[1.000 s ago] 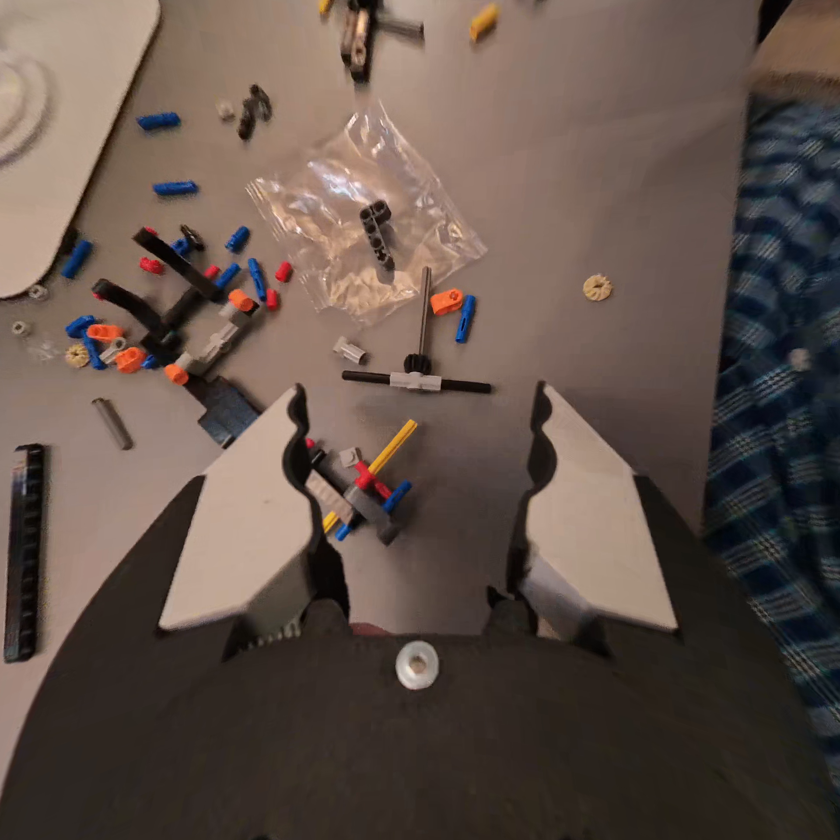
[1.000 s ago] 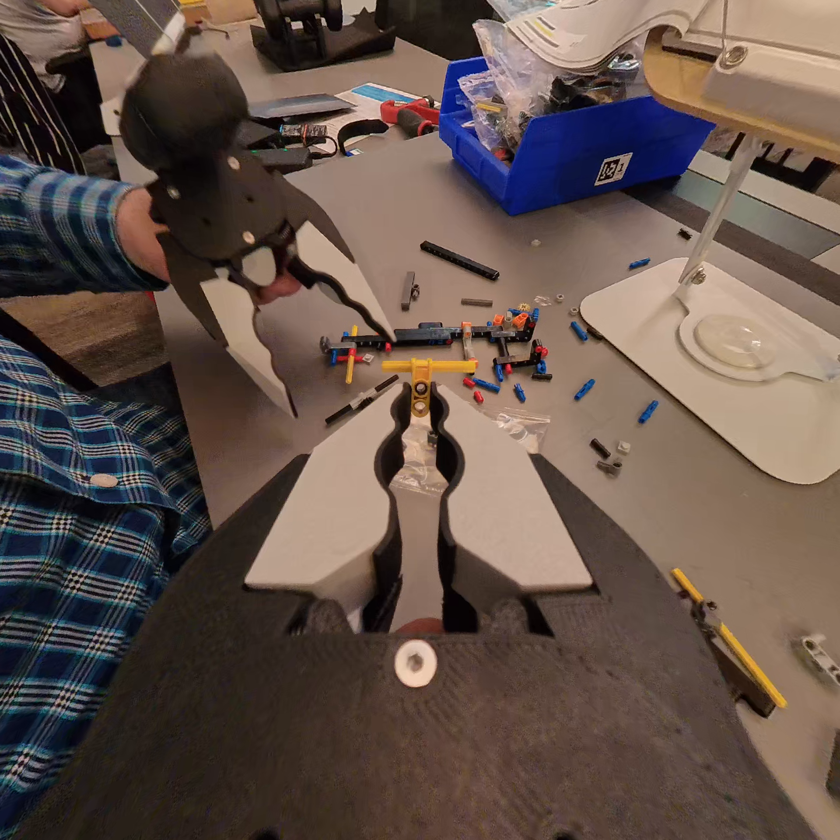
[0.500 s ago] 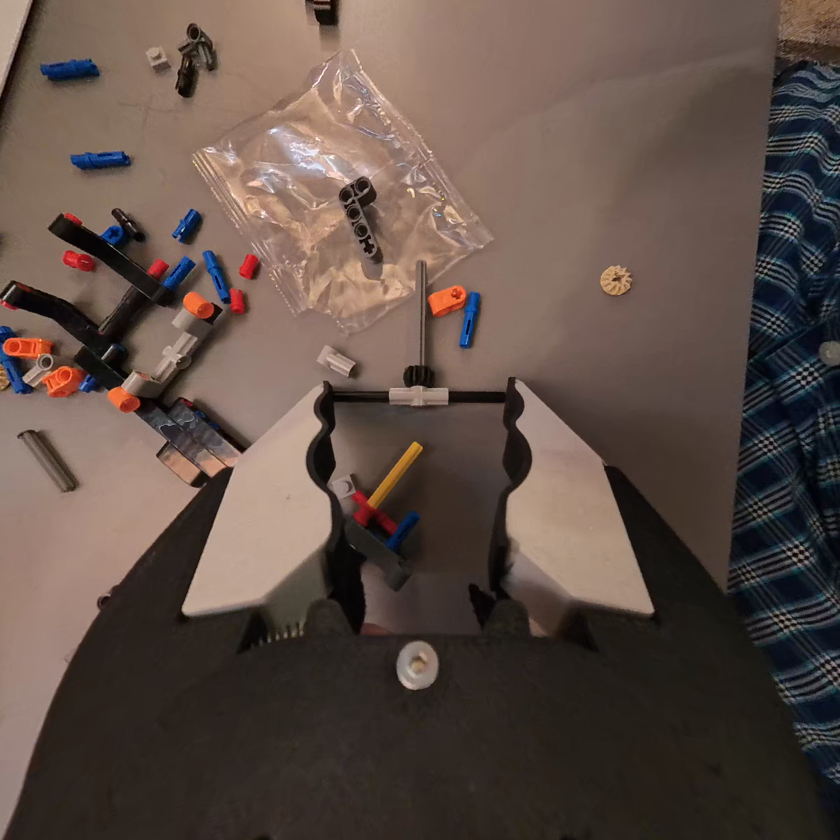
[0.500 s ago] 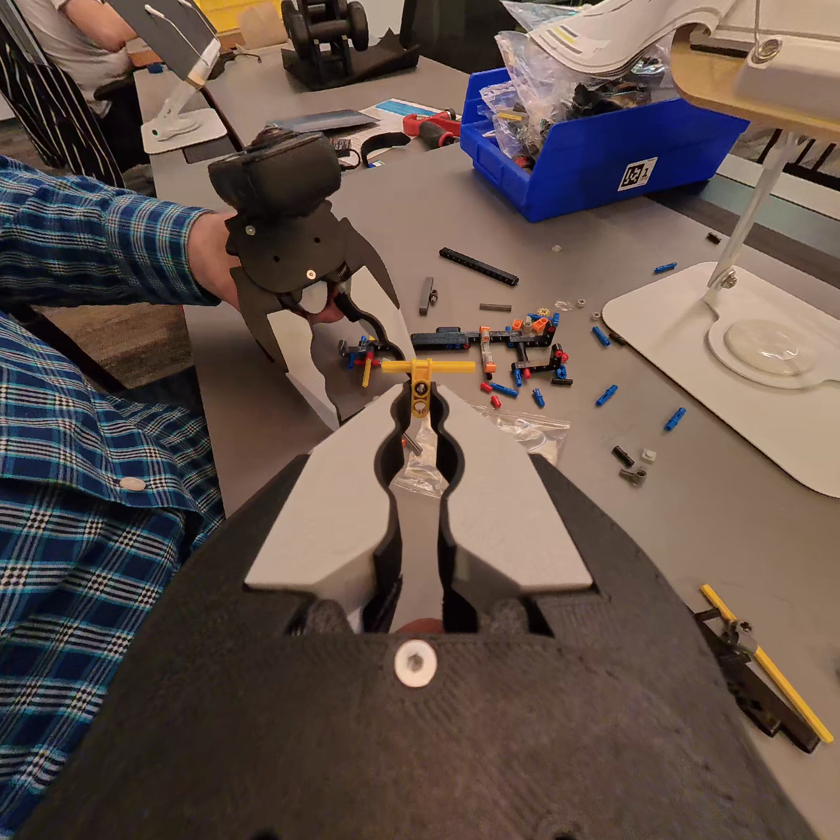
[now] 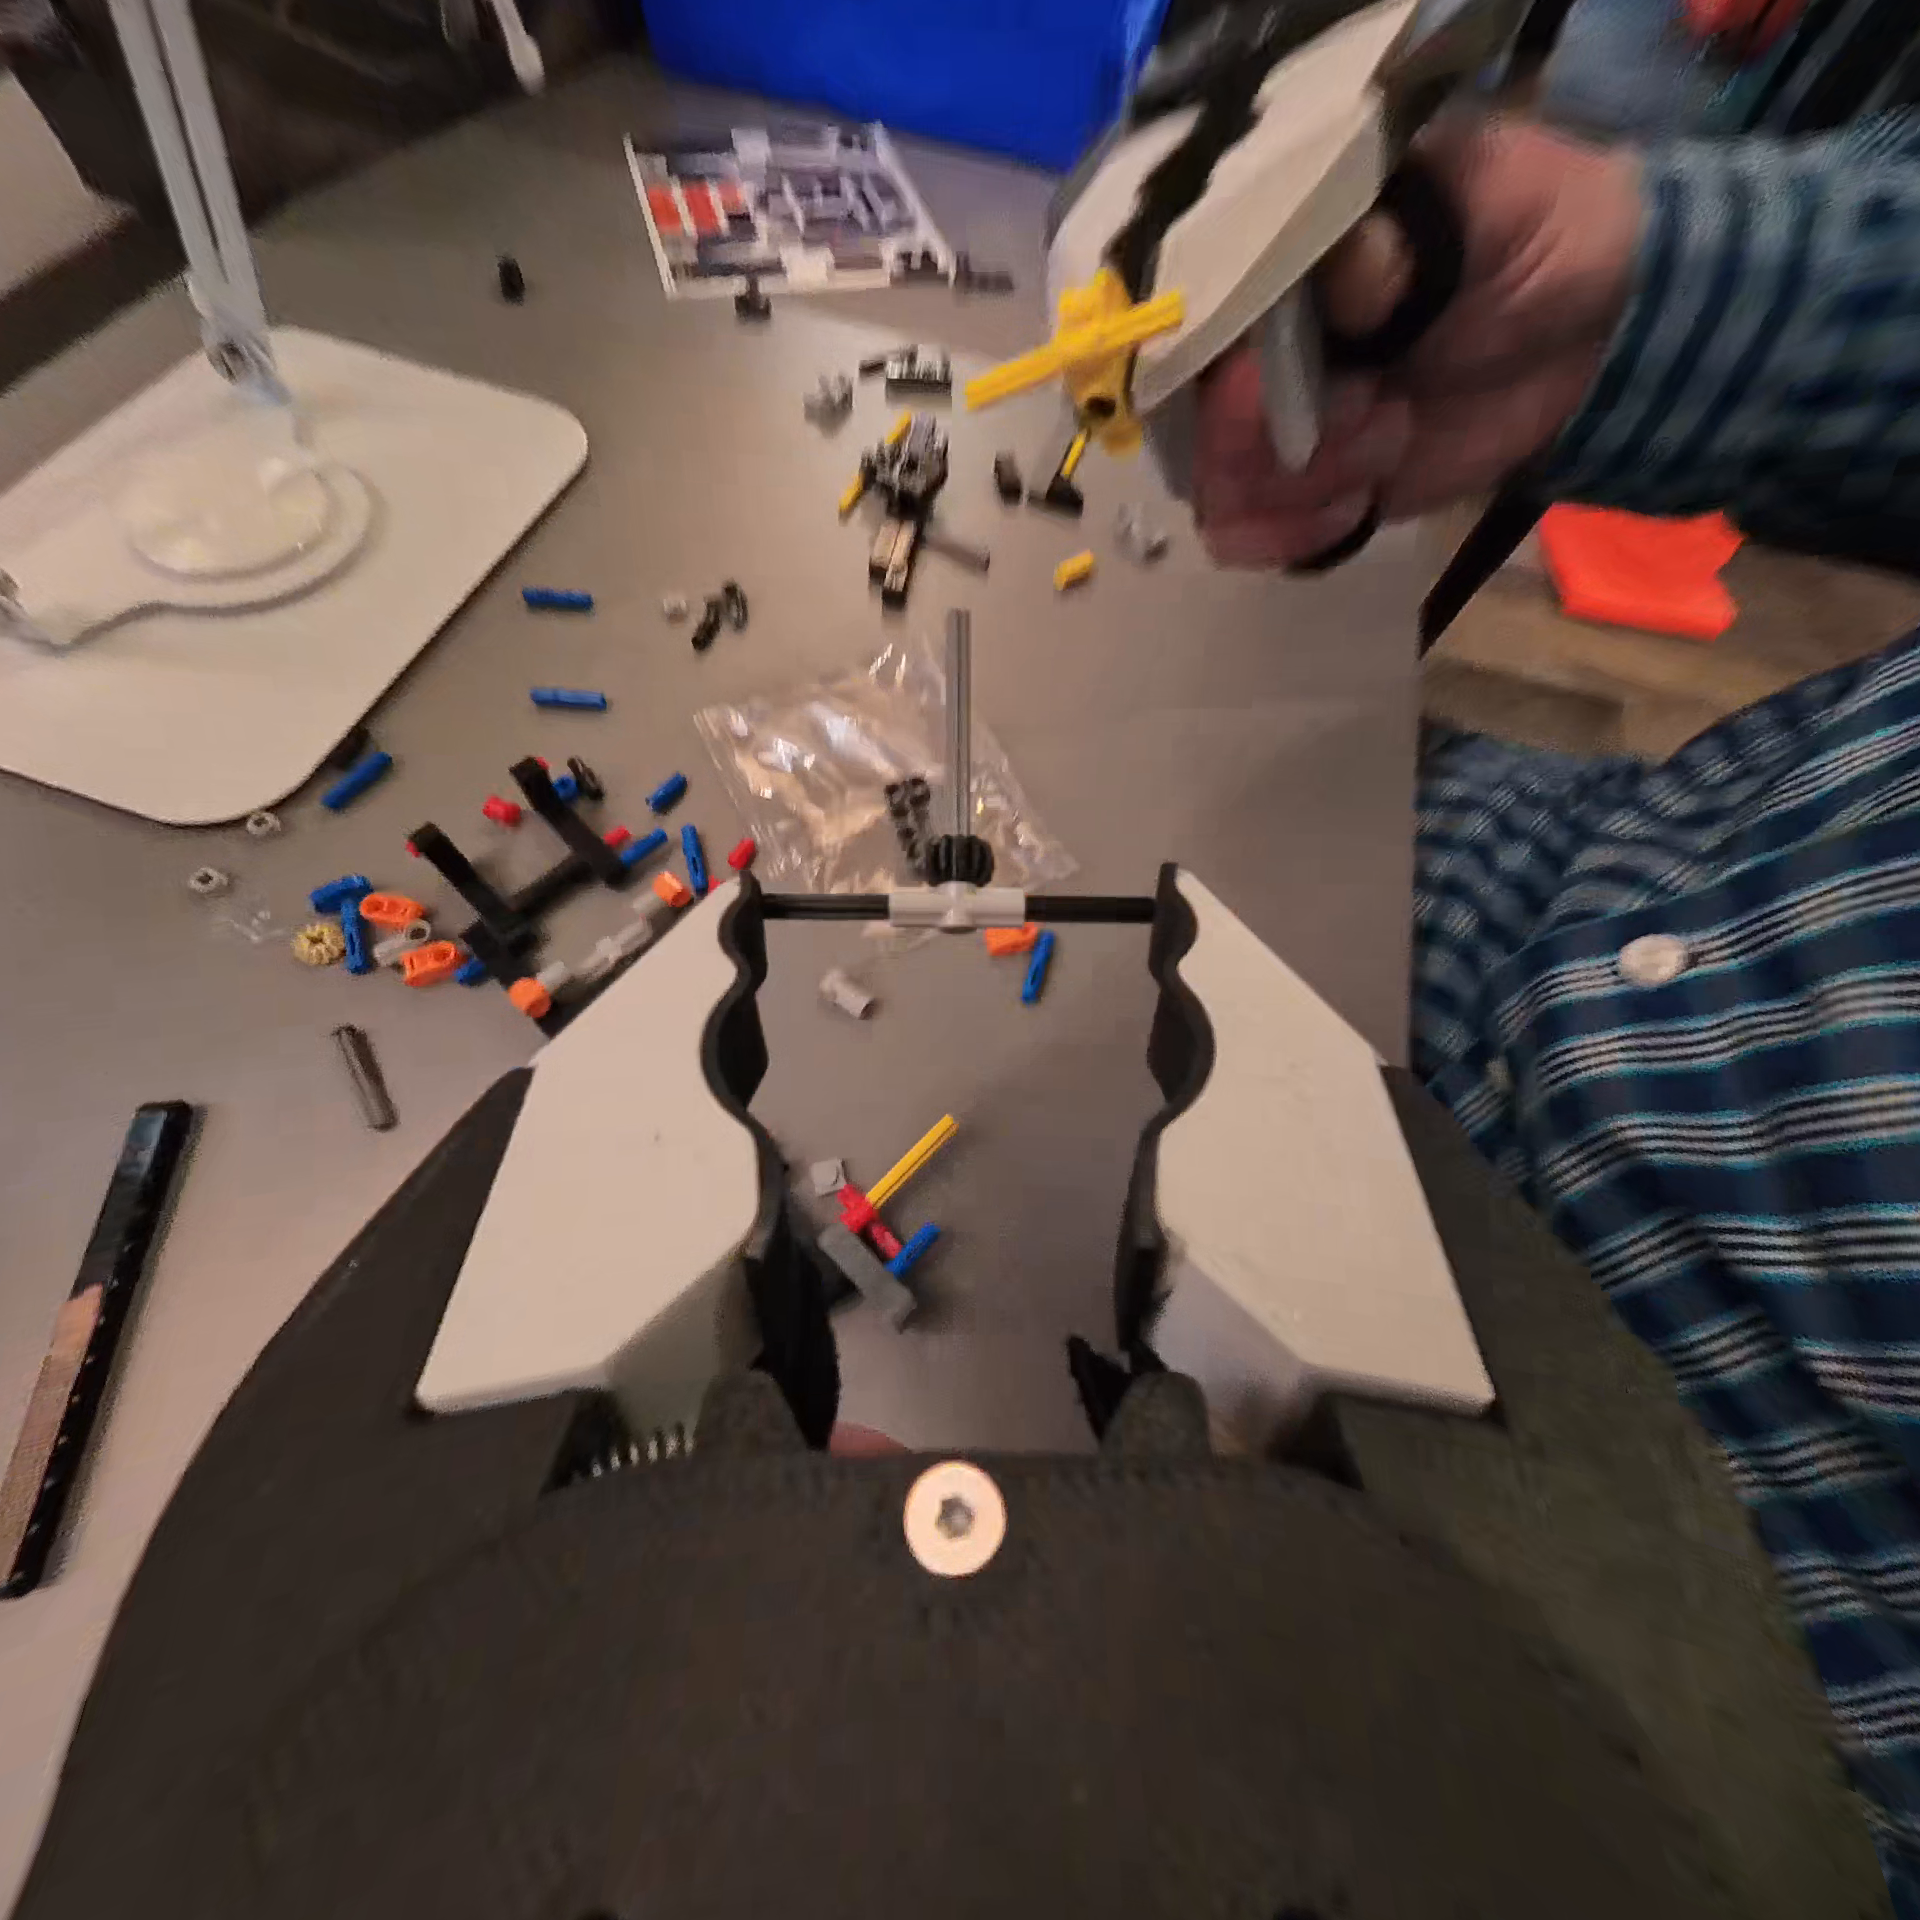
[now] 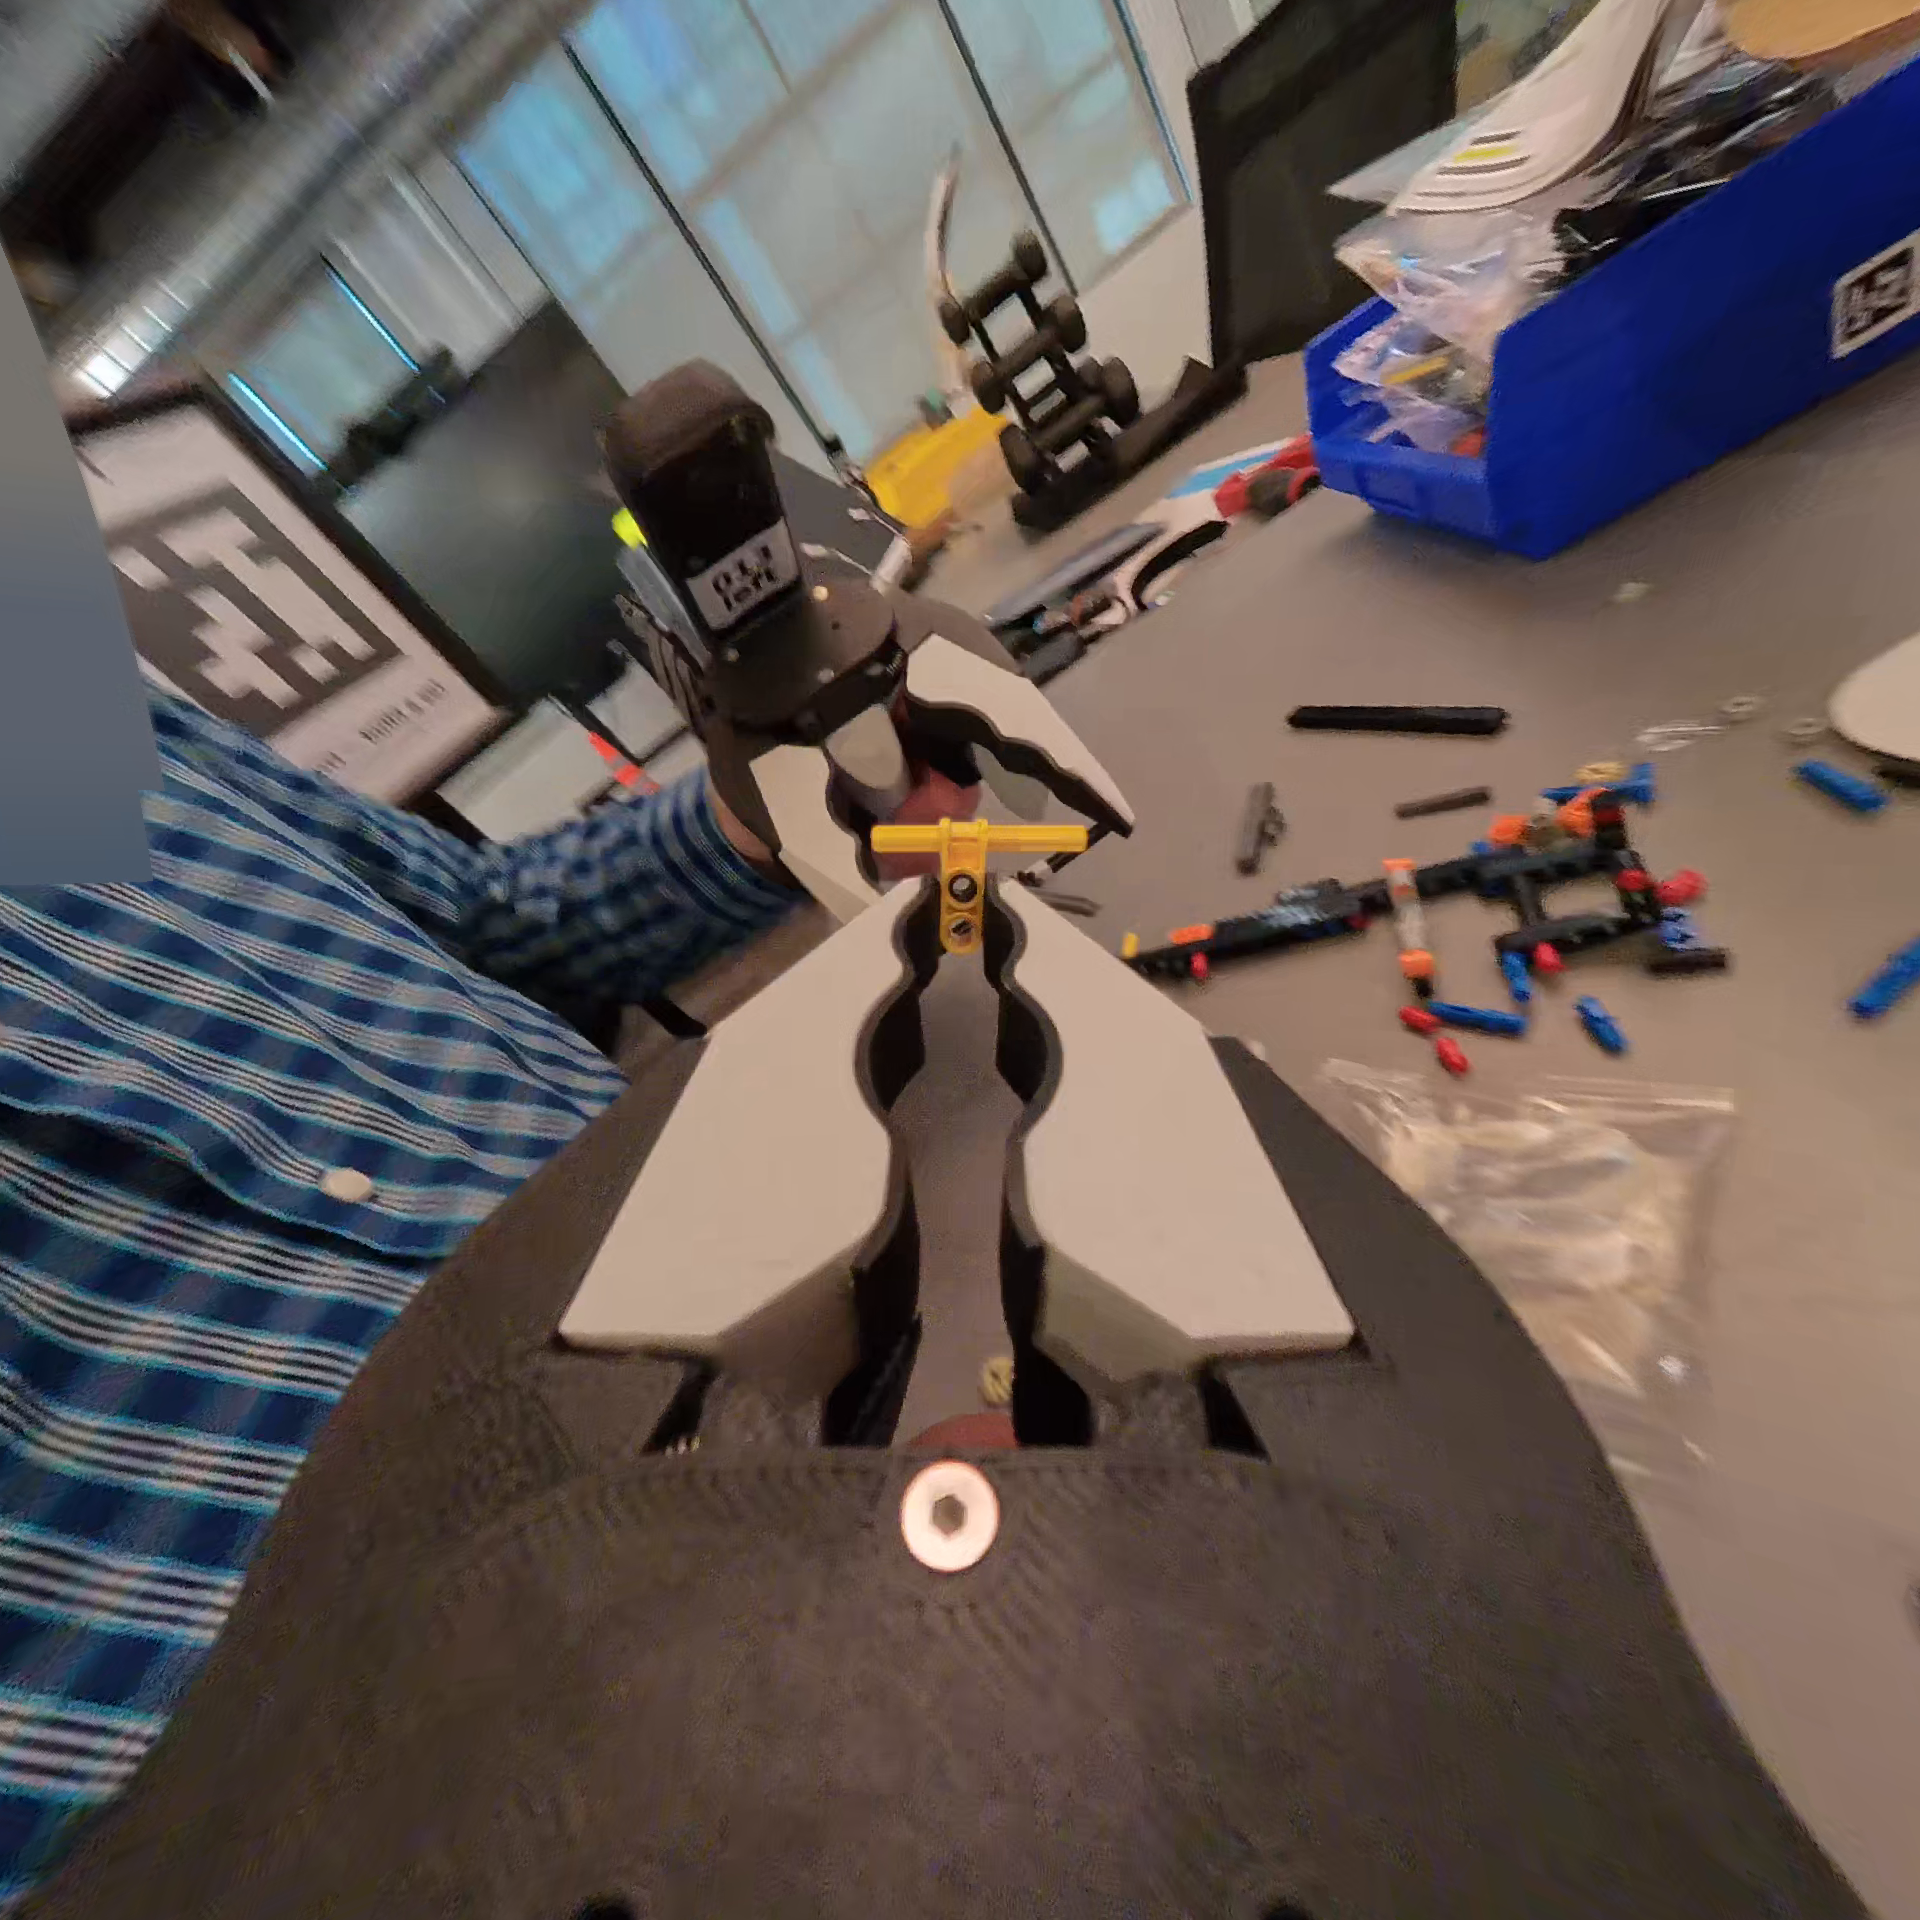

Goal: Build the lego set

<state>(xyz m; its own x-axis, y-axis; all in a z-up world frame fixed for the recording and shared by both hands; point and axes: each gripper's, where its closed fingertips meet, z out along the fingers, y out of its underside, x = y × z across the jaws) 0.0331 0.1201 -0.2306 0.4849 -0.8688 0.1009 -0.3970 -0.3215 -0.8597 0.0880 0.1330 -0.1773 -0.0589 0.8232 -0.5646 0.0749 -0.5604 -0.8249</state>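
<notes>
The left gripper [image 5: 954, 909], jaws apart, grips a black axle [image 5: 951, 908] by its ends, raised over the table [image 5: 1195, 727]. At one o'clock, the right gripper [image 5: 1127, 343] clamps a yellow piece [image 5: 1091, 338]. Both look light, rigid and slippery.

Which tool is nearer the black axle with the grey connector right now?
Left. The left tool has the black axle spanning between its fingertips, apparently held. The right tool, shut on the yellow piece, hangs raised, up and to the right of it.
</notes>
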